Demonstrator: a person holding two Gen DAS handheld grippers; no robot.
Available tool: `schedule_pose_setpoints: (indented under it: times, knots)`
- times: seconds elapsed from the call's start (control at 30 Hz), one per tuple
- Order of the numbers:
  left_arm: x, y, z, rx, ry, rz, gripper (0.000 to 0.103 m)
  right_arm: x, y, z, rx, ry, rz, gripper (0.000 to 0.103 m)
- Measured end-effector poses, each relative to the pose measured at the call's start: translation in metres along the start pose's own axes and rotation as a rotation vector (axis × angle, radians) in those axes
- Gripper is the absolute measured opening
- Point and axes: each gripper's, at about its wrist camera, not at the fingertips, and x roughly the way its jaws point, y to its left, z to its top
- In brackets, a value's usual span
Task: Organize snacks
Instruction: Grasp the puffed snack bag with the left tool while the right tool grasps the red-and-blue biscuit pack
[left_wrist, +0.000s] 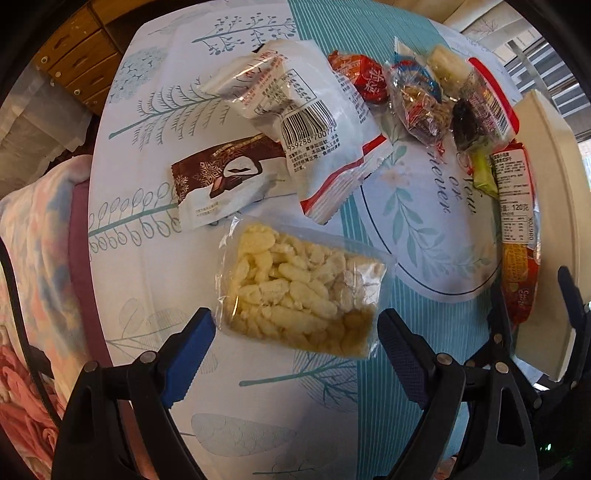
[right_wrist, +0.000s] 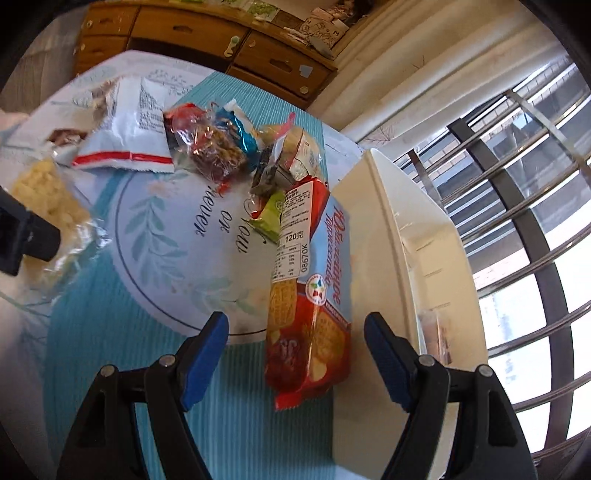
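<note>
A clear bag of pale puffed snacks (left_wrist: 301, 291) lies on the patterned tablecloth, just ahead of my open left gripper (left_wrist: 297, 332), whose blue fingers straddle its near end without touching. In the right wrist view, my right gripper (right_wrist: 295, 332) stands open above a red and blue biscuit pack (right_wrist: 310, 325) that lies against a cream storage box (right_wrist: 391, 229). The same pack (left_wrist: 517, 236) shows at the right edge of the left wrist view. Farther back lie a brown and white cake packet (left_wrist: 221, 181), a white bag with a red stripe (left_wrist: 325, 147) and several small wrapped sweets (left_wrist: 417, 96).
A wooden chest of drawers (right_wrist: 229, 40) stands behind the table. A barred window (right_wrist: 524, 206) is to the right of the box. A folded pink and blue blanket (left_wrist: 33, 258) lies off the table's left edge. The cream box (left_wrist: 546, 206) rims the table's right side.
</note>
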Motion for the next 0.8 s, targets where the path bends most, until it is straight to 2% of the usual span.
schedule_pose_setpoints:
  times: [0.23,0.57,0.63,0.8]
  knots:
    - [0.015,-0.013,0.009,0.007,0.015,0.033,0.094,0.024,0.005,0.005,-0.038,0.046,-0.011,0.065]
    - [0.041,-0.027,0.024,-0.005,0.022,0.05,0.103,0.038,0.0,0.011,-0.073,0.031,-0.048,0.062]
    - [0.044,-0.031,0.029,-0.007,0.016,0.05,0.103,0.043,-0.006,0.013,-0.063,0.037,-0.032,0.058]
    - [0.049,-0.041,0.041,-0.008,0.0,0.044,0.103,0.045,-0.008,0.015,-0.064,0.037,-0.014,0.057]
